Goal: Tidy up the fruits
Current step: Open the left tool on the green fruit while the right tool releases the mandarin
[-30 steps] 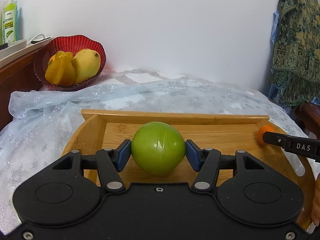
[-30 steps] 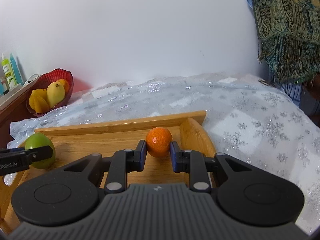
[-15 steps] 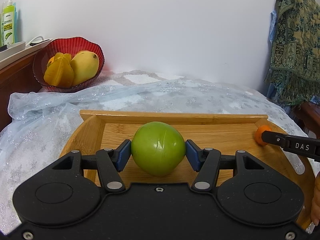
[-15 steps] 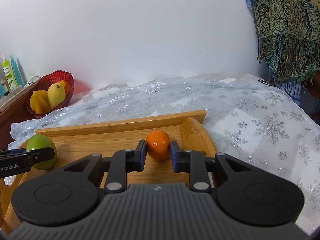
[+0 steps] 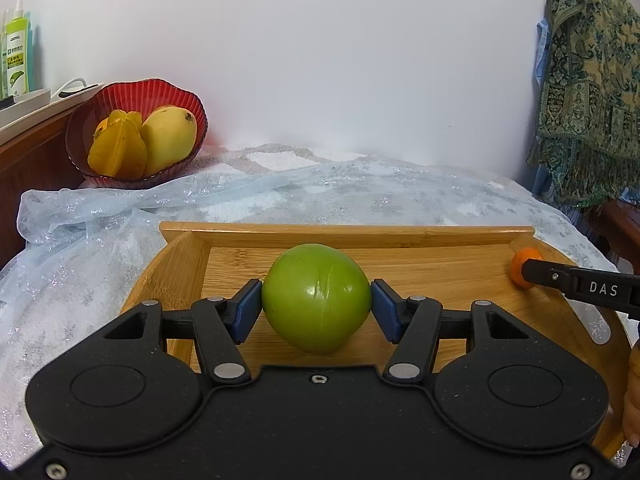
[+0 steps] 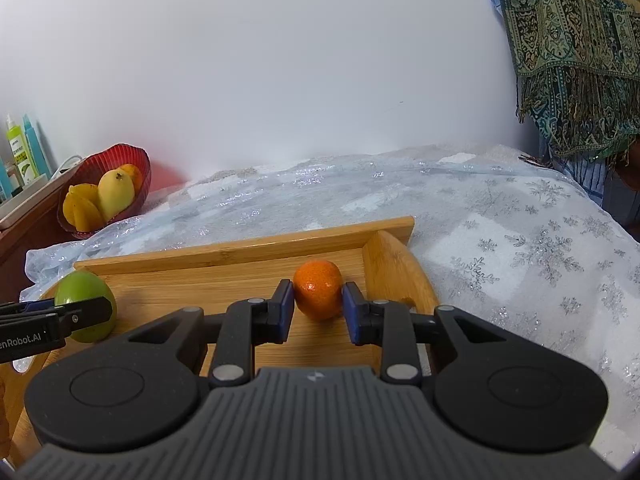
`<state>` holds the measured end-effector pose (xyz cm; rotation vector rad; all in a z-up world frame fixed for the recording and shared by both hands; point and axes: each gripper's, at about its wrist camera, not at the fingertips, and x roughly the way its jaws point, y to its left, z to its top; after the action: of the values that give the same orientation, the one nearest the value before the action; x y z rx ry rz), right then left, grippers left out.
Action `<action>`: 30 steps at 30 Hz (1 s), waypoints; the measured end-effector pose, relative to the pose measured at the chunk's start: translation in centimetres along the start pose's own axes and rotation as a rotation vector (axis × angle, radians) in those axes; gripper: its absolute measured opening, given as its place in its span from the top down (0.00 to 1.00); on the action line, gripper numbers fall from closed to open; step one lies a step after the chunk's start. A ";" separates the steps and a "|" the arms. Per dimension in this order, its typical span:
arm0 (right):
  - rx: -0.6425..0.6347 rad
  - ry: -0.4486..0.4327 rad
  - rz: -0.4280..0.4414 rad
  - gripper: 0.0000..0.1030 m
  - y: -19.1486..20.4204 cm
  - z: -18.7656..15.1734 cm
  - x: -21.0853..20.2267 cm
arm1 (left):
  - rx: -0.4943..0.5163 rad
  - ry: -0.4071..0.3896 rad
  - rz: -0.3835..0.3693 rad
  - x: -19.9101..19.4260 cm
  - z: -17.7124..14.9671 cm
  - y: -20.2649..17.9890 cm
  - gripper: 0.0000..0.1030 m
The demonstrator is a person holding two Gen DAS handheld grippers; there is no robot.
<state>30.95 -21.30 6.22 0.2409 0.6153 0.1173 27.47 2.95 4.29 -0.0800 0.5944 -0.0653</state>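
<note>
My left gripper (image 5: 316,308) is shut on a green round fruit (image 5: 316,296) over the wooden tray (image 5: 360,232). My right gripper (image 6: 318,308) is shut on a small orange (image 6: 319,294) near the tray's right end (image 6: 248,248). The green fruit also shows in the right wrist view (image 6: 86,304), and the orange in the left wrist view (image 5: 520,266). A red bowl (image 5: 132,92) at the back left holds a mango (image 5: 168,138), a star fruit (image 5: 118,150) and another orange fruit; it also shows in the right wrist view (image 6: 132,156).
The tray lies on a pale blue snowflake cloth (image 6: 520,240) over a soft surface. A wooden cabinet (image 5: 24,160) with bottles (image 5: 16,56) stands at the left. A patterned green fabric (image 6: 572,40) hangs at the right. A white wall is behind.
Both grippers have drifted slightly; the views sit a little lower and the bowl appears a bit farther. Both fruits stay held.
</note>
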 end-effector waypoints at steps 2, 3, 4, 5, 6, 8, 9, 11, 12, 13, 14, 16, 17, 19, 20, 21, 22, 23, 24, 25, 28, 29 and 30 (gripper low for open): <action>-0.001 -0.001 0.000 0.64 0.0 0.0 0.0 | 0.006 -0.019 0.005 -0.2 0.0 -0.1 0.44; 0.000 -0.002 0.000 0.63 0.0 0.0 0.0 | 0.013 -0.032 0.012 -0.3 0.0 -0.1 0.42; 0.000 -0.001 -0.001 0.63 0.0 0.0 0.0 | 0.021 -0.042 0.019 -0.4 0.0 -0.2 0.39; 0.001 0.000 -0.001 0.63 0.0 -0.1 0.0 | 0.029 -0.047 0.022 -0.5 0.0 -0.3 0.39; 0.001 0.001 -0.001 0.62 0.0 -0.1 0.0 | 0.032 -0.046 0.021 -0.5 0.0 -0.3 0.39; 0.001 0.003 -0.002 0.59 0.1 -0.1 0.1 | 0.026 -0.041 0.016 -0.4 0.0 -0.2 0.38; 0.000 0.003 -0.002 0.56 0.1 -0.1 0.0 | 0.022 -0.037 0.013 -0.4 0.0 -0.1 0.37; -0.003 0.001 0.000 0.48 0.1 -0.1 0.0 | 0.019 -0.034 0.011 -0.3 0.0 -0.1 0.37; -0.003 0.000 0.001 0.47 0.1 -0.1 0.0 | 0.021 -0.035 0.013 -0.3 0.0 -0.1 0.36; -0.004 0.000 0.000 0.47 0.1 -0.1 0.0 | 0.023 -0.035 0.016 -0.4 -0.1 -0.2 0.35; -0.004 0.000 0.000 0.47 0.1 -0.1 0.0 | 0.026 -0.035 0.020 -0.4 -0.1 -0.2 0.34; -0.004 -0.001 0.003 0.44 0.0 -0.1 0.0 | 0.025 -0.031 0.023 -0.3 -0.1 -0.2 0.30; -0.004 0.000 0.004 0.42 0.0 -0.1 0.0 | 0.021 -0.028 0.025 -0.3 -0.1 -0.2 0.28; -0.004 0.001 0.005 0.41 0.0 -0.1 0.0 | 0.014 -0.021 0.025 -0.2 -0.1 -0.1 0.27; -0.004 0.001 0.005 0.40 0.0 -0.1 0.0 | 0.011 -0.018 0.024 -0.2 -0.2 -0.1 0.26; -0.004 0.001 0.006 0.39 0.0 -0.1 0.0 | 0.008 -0.015 0.024 -0.2 -0.2 0.0 0.25; -0.004 0.002 0.006 0.38 0.0 -0.1 0.1 | 0.007 -0.013 0.022 -0.1 -0.2 0.0 0.24; -0.004 0.003 0.007 0.37 0.0 -0.1 0.0 | 0.007 -0.012 0.022 -0.1 -0.3 -0.1 0.24; -0.004 0.003 0.008 0.36 0.0 -0.1 0.1 | 0.009 -0.012 0.022 -0.1 -0.3 -0.1 0.24; -0.005 0.003 0.009 0.36 0.0 -0.1 0.1 | 0.013 -0.013 0.022 -0.1 -0.3 -0.2 0.23; -0.006 0.003 0.013 0.32 0.0 -0.1 0.1 | 0.022 -0.011 0.021 -0.1 -0.5 -0.4 0.23; -0.006 0.003 0.015 0.31 0.0 -0.1 0.1 | 0.023 -0.009 0.020 -0.2 -0.5 -0.5 0.22; -0.006 0.002 0.016 0.29 0.0 -0.1 0.0 | 0.024 -0.008 0.019 -0.2 -0.6 -0.6 0.22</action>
<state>30.93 -21.29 6.15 0.2399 0.6146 0.1345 26.98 2.35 3.97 -0.0511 0.5865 -0.0534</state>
